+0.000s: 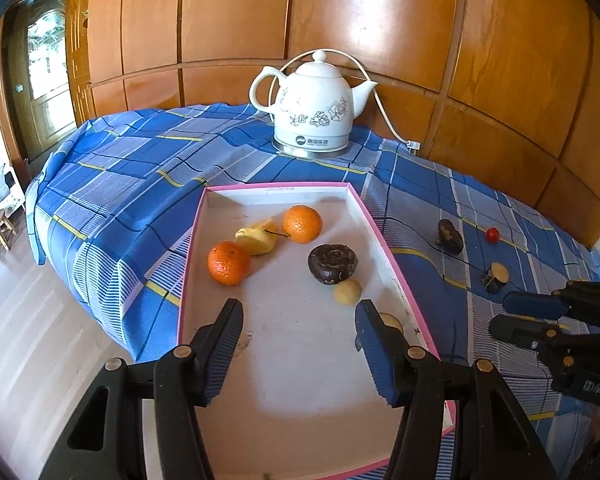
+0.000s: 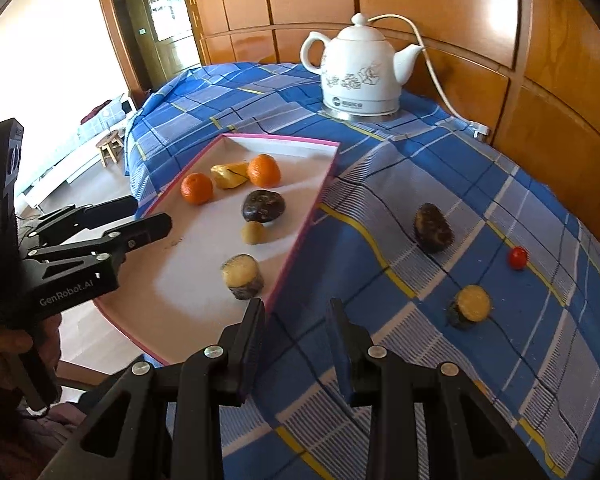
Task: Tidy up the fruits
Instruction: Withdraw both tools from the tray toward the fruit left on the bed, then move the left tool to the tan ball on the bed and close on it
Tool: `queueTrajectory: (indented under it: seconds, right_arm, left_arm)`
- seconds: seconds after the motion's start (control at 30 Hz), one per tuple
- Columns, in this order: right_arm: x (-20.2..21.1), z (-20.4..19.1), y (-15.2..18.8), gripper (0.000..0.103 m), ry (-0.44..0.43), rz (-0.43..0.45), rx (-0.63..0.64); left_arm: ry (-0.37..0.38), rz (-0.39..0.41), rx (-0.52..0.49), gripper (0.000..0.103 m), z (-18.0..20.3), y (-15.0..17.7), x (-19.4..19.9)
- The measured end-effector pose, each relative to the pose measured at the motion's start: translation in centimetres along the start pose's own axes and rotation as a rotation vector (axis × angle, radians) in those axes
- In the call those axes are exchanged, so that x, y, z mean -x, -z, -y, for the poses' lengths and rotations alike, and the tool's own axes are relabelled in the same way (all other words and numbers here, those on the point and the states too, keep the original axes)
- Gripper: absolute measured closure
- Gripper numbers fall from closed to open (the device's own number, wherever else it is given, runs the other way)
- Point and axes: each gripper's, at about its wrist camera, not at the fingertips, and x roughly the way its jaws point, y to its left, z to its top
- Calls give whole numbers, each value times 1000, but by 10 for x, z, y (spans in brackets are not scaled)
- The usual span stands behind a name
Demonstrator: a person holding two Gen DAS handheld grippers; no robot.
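- The left gripper point(image 1: 298, 314) was held with fingers spread and nothing between them, above the near part of the tray point(image 1: 188, 256).
- Inside the tray were seen two oranges point(image 1: 228, 263), a yellow pear-like fruit point(image 1: 257, 237), a dark round fruit point(image 1: 333, 263), a small pale fruit point(image 1: 347, 291) and a cut piece point(image 2: 243, 276) nearest the near edge.
- The right gripper point(image 2: 296, 316) was poised just right of the tray's near corner, fingers apart and empty.
- Right of the tray, on the cloth point(image 2: 380, 320), three fruits were left: a dark half point(image 2: 433, 228) farthest back, a cut yellow-faced piece point(image 2: 470, 306) nearest, and a cherry tomato point(image 2: 517, 257) well right.
- The cut piece was judged to lie ahead and to the right of the right gripper, far nearer that hand than the left; no clear long axis was made out.
- The blue plaid cloth was rumpled; behind the tray a white kettle point(image 2: 360, 76) stood against wood panelling.
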Motion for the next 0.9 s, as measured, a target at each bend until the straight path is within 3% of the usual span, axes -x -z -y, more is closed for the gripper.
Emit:
queueTrajectory:
  seconds: [0.5, 0.9]
  right_arm:
    - [37, 80, 10, 71, 164, 10, -66]
    - [64, 164, 30, 71, 280, 14, -206]
  left_arm:
    - [13, -20, -55, 44, 18, 1, -4]
    - [22, -37, -109, 44, 35, 2, -8]
